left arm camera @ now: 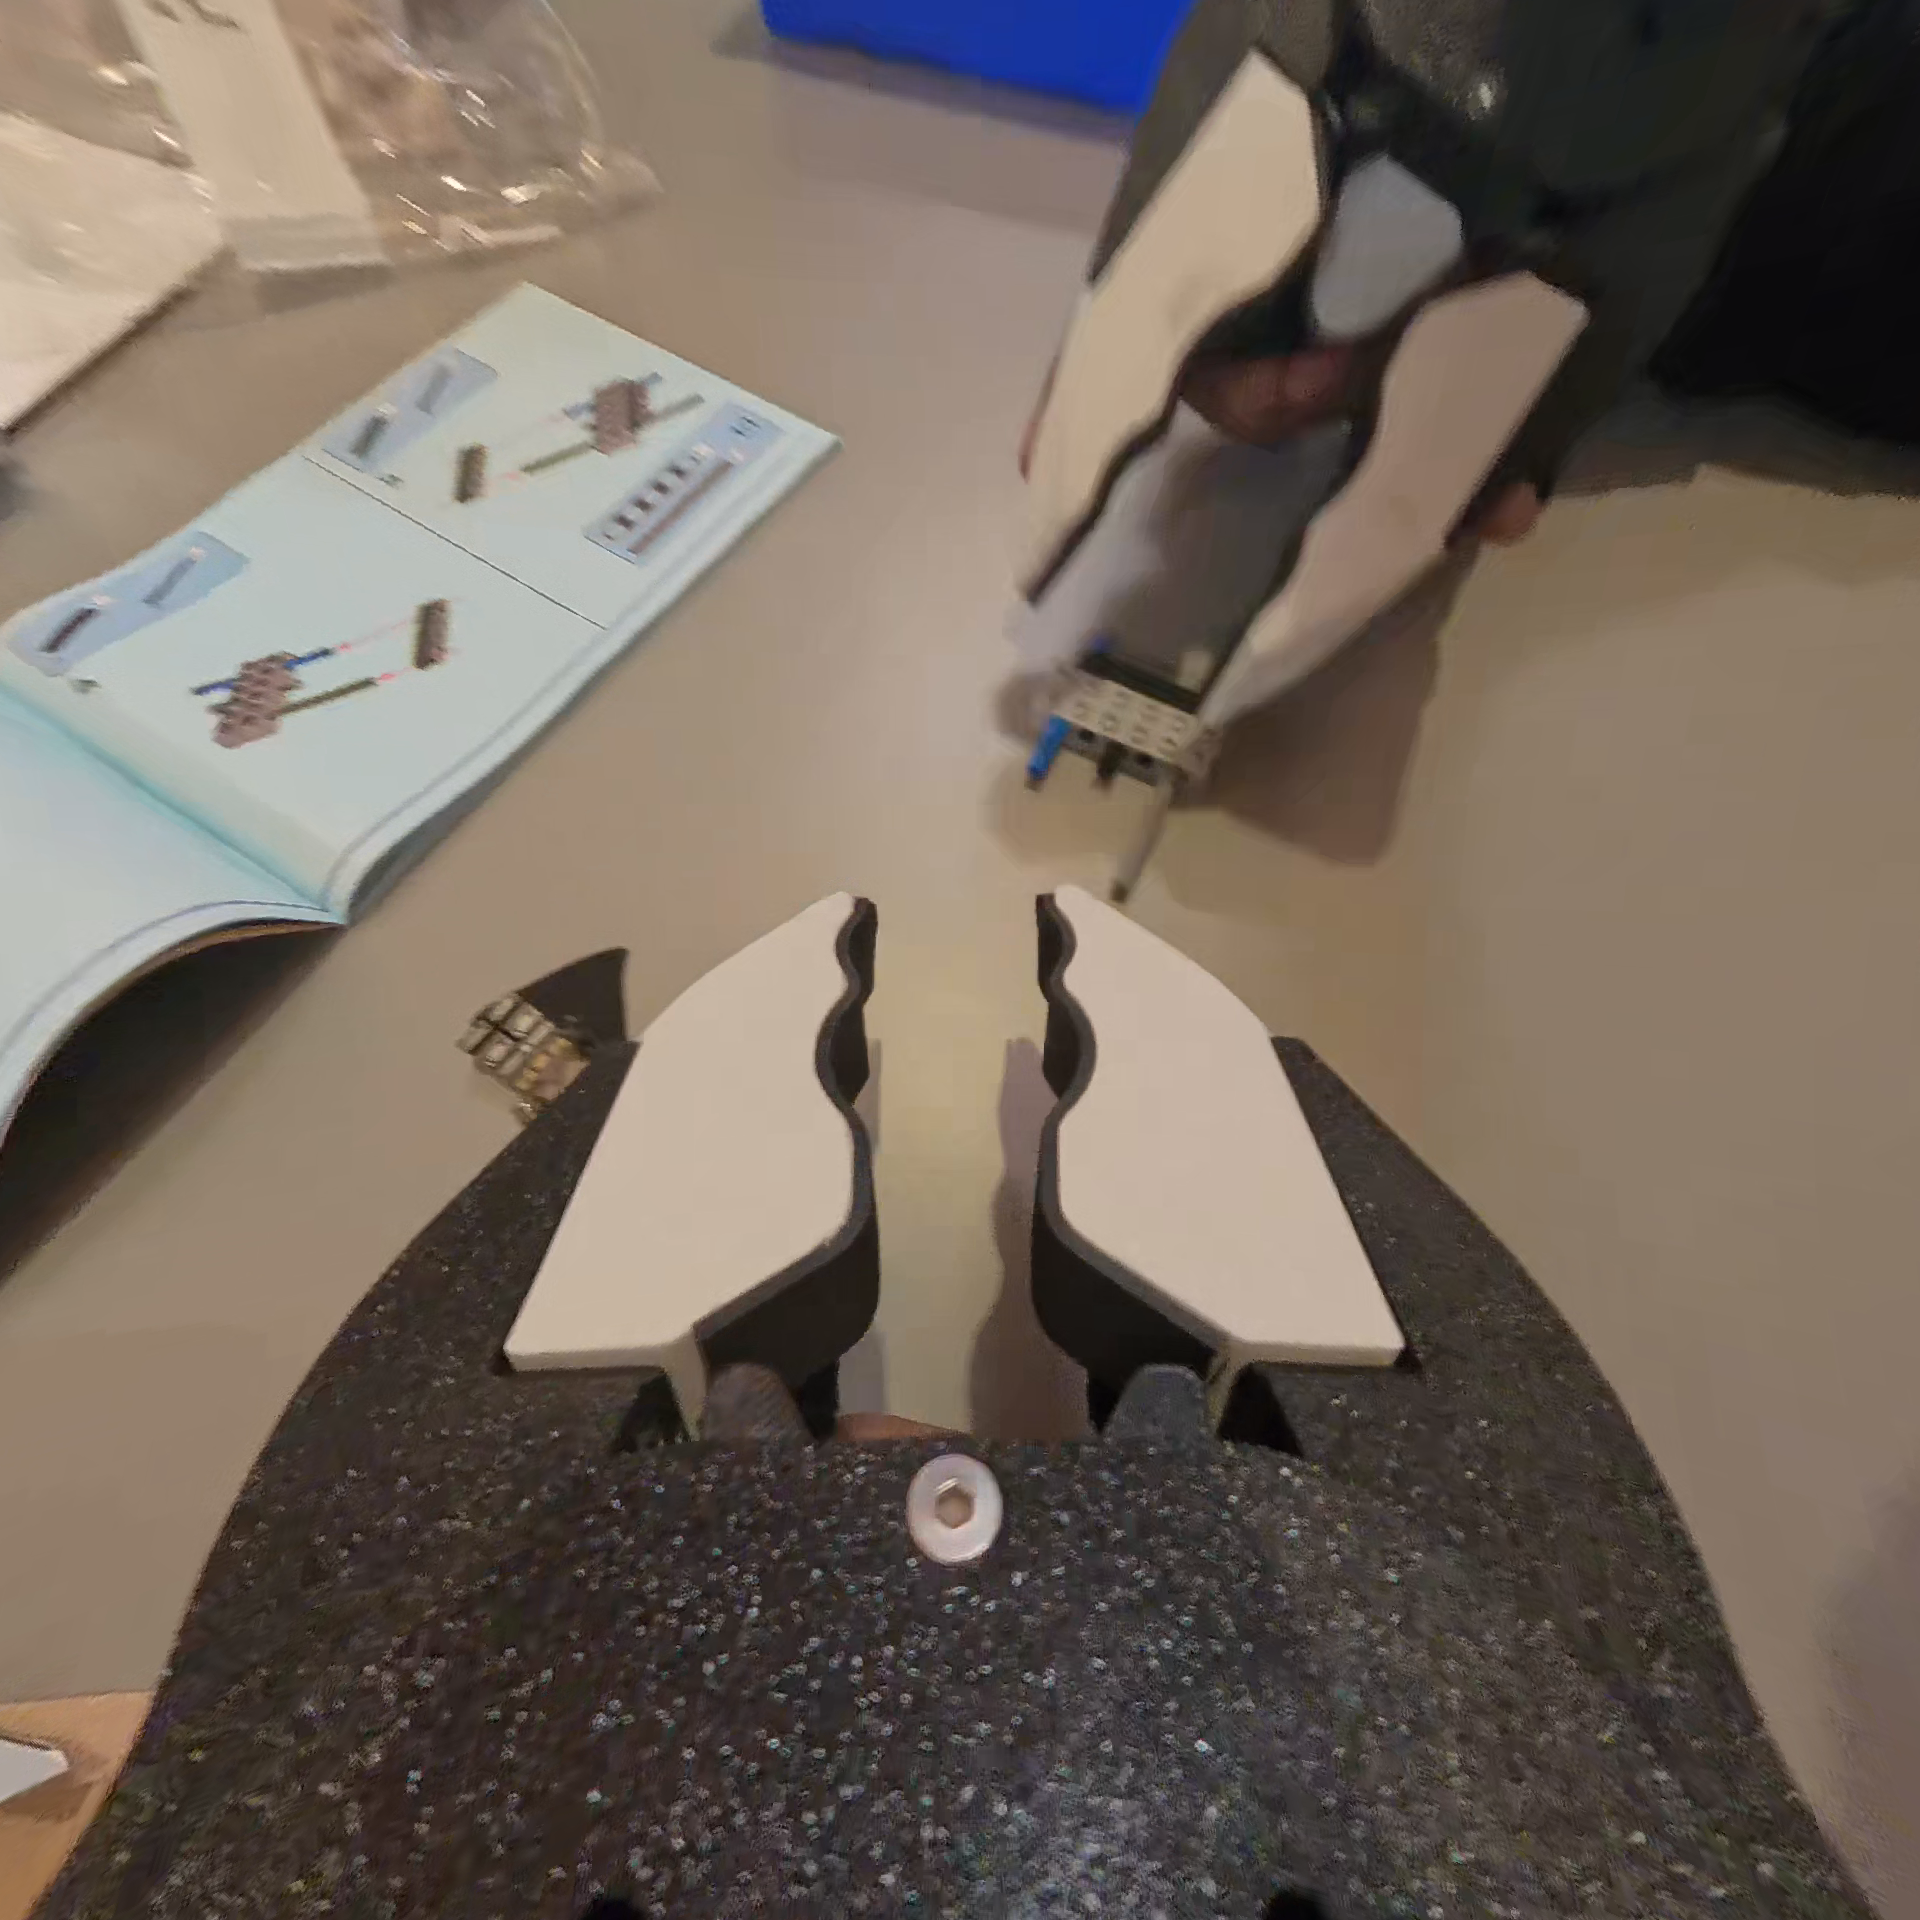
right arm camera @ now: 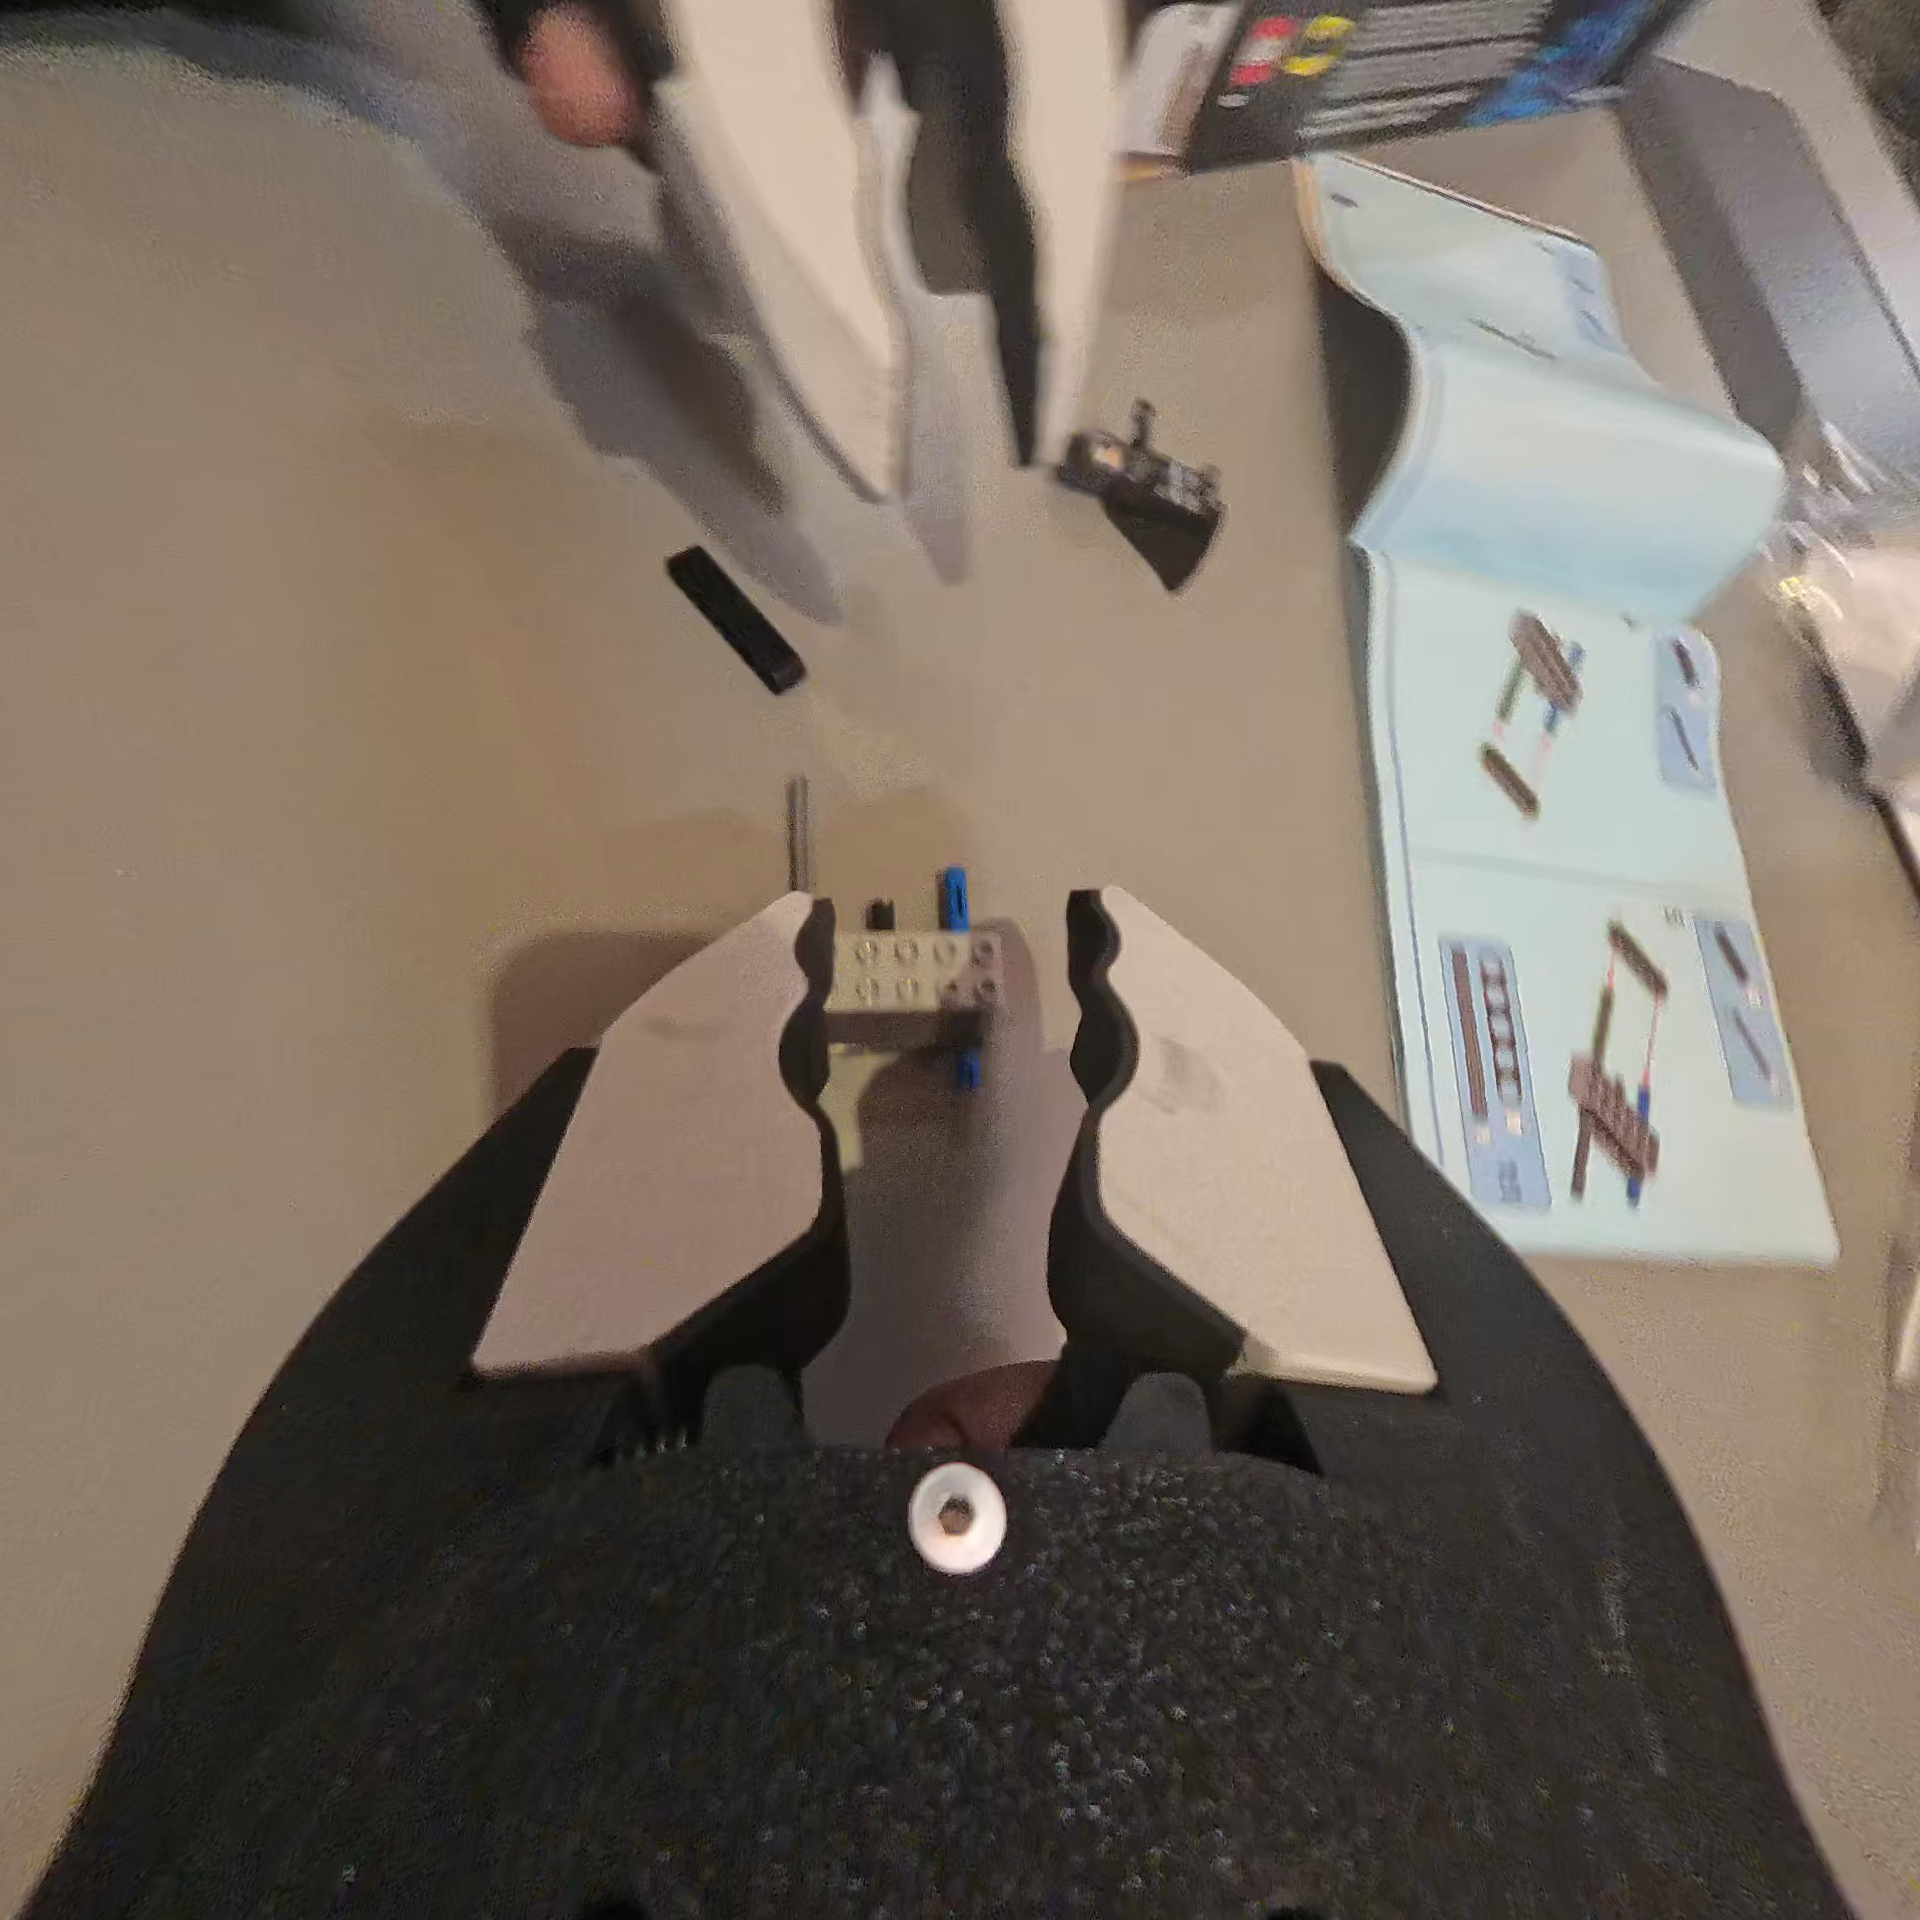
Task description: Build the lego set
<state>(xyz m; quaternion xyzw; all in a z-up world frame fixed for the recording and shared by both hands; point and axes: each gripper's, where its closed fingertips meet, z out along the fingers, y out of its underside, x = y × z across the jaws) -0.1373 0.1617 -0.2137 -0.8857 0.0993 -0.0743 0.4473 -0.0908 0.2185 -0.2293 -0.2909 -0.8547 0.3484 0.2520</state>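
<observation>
Left wrist view shows your left gripper (left arm camera: 956,914) with its jaws parted a moderate way and only bare beige table (left arm camera: 727,831) between the pads; nothing is in its grasp. Just left of its left finger sits a small cluster of studded bricks (left arm camera: 520,1049), half hidden behind the black housing, so you cannot tell how it is built. Farther left lies an open pale blue instruction booklet (left arm camera: 343,644). Clear plastic bags (left arm camera: 416,135) lie beyond it, their contents too blurred to make out, and a blue box (left arm camera: 966,42) is cut off at the top edge.

Your right gripper (right arm camera: 940,914) stands wide open over a small grey brick assembly (right arm camera: 914,977) resting on the table. The left pad sits at the assembly's edge, while a clear gap separates the right pad from it, so it is not gripped. A blue pin (right arm camera: 954,899), a short black peg (right arm camera: 881,912) and a thin grey axle (right arm camera: 798,831) stick out of its far side. Beyond lie a black beam (right arm camera: 736,619) and a dark brick piece (right arm camera: 1143,488), apart from each other. A printed cardboard box (right arm camera: 1403,62) is cut off at the top; its contents are out of sight.
</observation>
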